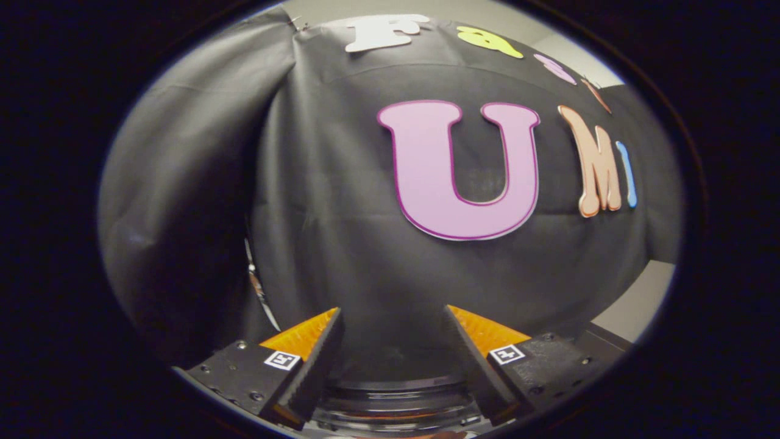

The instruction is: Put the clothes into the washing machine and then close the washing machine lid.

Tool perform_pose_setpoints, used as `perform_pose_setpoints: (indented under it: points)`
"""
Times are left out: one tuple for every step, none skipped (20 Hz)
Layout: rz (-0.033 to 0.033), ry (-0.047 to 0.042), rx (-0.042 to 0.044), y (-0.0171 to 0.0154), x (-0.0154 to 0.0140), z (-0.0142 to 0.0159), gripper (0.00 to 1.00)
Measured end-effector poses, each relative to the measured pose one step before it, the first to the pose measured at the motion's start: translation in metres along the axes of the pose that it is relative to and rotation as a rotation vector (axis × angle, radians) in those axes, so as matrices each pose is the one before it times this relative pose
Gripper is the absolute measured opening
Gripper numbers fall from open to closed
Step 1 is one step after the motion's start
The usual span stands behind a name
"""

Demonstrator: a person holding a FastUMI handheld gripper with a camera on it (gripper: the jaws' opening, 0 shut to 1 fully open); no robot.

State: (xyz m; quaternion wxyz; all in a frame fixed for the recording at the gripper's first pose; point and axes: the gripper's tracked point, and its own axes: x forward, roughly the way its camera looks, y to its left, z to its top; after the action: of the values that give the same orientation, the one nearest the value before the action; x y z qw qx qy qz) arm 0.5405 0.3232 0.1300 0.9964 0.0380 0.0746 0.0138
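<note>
Black cloth wall (341, 244) fills the background, folded at the left, with a pale wall strip (634, 305) past its right edge. Gripper (393, 329) open, fingers wide apart, nothing between them. Low between the fingers, a dark round rim (396, 402), likely the washer, mostly cut off; lid and clothes can't be made out.

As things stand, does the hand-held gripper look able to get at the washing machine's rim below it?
Probably yes. The hand-held gripper is open with nothing between its fingers, and the dark round washing machine rim lies just beneath and between them, with nothing in the way. The black cloth wall hangs beyond.
</note>
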Motion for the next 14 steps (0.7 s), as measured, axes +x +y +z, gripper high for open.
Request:
perform_pose_setpoints:
  points:
    - [-0.0058,0.02629,-0.0353,-0.00287,0.00385,-0.01184,0.97]
    - [0.00169,0.08264,-0.02456,-0.00406,0.00355,-0.02477,0.97]
    - [0.02078,-0.0333,0.09721,-0.00182,-0.01089,0.0038,0.97]
    - [-0.00133,-0.06901,0.02184,-0.00004,0.00904,0.00608,0.96]
    - [0.00331,0.02388,0.00609,0.0012,-0.003,-0.00356,0.96]
    - [0.01773,-0.0164,-0.06028,-0.00058,0.00132,0.00298,0.96]
    - [-0.00623,-0.01311,0.00372,-0.00393,-0.00094,0.00053,0.95]
    - [-0.00778,0.01521,0.02809,0.00417,-0.00136,-0.0015,0.95]
    - [0.01068,-0.00727,-0.01211,0.0016,-0.00144,0.00155,0.95]
    - [0.00064,0.01161,0.00263,-0.003,0.00064,-0.00002,0.95]
    - [-0.00695,-0.0096,0.00018,-0.00043,-0.00323,0.00271,0.95]
    - [-0.00264,-0.00129,-0.00865,-0.00038,0.0003,-0.0006,0.96]
    - [-0.0036,-0.0061,0.00412,-0.00111,-0.00188,0.00154,0.95]
    - [-0.00143,-0.01184,0.00531,0.00058,0.00047,0.00096,0.95]
